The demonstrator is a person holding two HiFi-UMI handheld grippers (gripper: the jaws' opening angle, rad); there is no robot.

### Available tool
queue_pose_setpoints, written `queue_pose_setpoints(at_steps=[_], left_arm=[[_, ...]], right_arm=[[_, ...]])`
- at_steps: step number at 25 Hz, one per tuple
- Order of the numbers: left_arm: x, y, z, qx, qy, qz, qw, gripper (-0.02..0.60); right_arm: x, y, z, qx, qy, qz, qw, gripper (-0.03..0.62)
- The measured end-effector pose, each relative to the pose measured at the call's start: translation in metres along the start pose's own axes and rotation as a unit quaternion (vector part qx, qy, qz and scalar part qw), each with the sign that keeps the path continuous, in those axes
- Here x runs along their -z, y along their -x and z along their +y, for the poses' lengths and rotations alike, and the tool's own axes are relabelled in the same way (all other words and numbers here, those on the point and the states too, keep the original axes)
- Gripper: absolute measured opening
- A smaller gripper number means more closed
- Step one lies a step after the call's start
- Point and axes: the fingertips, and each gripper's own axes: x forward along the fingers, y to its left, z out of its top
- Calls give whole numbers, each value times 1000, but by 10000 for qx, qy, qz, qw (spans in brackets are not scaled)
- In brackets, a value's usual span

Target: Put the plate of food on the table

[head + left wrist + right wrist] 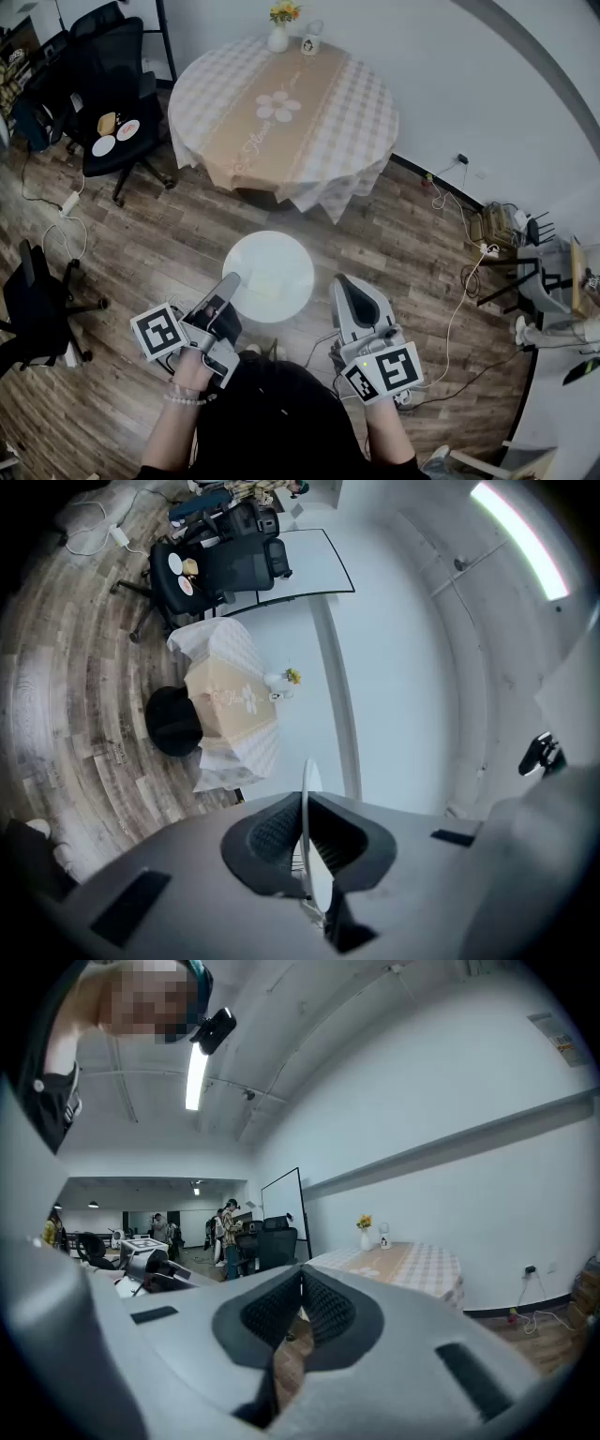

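A round white plate (272, 275) hangs above the wooden floor in front of me, glaring bright, so whatever lies on it is hard to make out. My left gripper (230, 282) is shut on its left rim. In the left gripper view the plate (307, 789) shows edge-on between the closed pads. My right gripper (343, 283) is just right of the plate, shut and empty, and in its own view the right gripper (300, 1283) has its jaws pressed together. The round table (330, 122) with a checked cloth stands further ahead.
A vase of flowers (278, 30) and a small white jar (309, 42) stand at the table's far edge. A black office chair (112, 103) at the left carries plates (104, 145). Cables and a power strip (68, 202) lie on the floor, and another chair (37, 305) is at the near left.
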Motion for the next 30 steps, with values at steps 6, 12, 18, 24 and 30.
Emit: queue_pose_setpoints(at_steps=[6, 12, 18, 24, 30], left_arm=[[-4, -4, 1, 2, 0, 17, 10000, 9], [-6, -4, 3, 7, 23, 27, 10000, 9], [-9, -5, 5, 24, 20, 49, 10000, 9], [-13, -3, 7, 50, 58, 74, 9999, 9], [-17, 1, 7, 116, 63, 94, 9999, 9]], right_arm=[[3, -7, 0, -8, -59, 35, 10000, 0], [6, -8, 1, -23, -277, 104, 9996, 0], [21, -16, 5, -159, -950, 382, 9946, 0], [40, -26, 16, -616, -2616, 505, 9619, 77], [58, -35, 27, -775, -3423, 747, 9334, 120]])
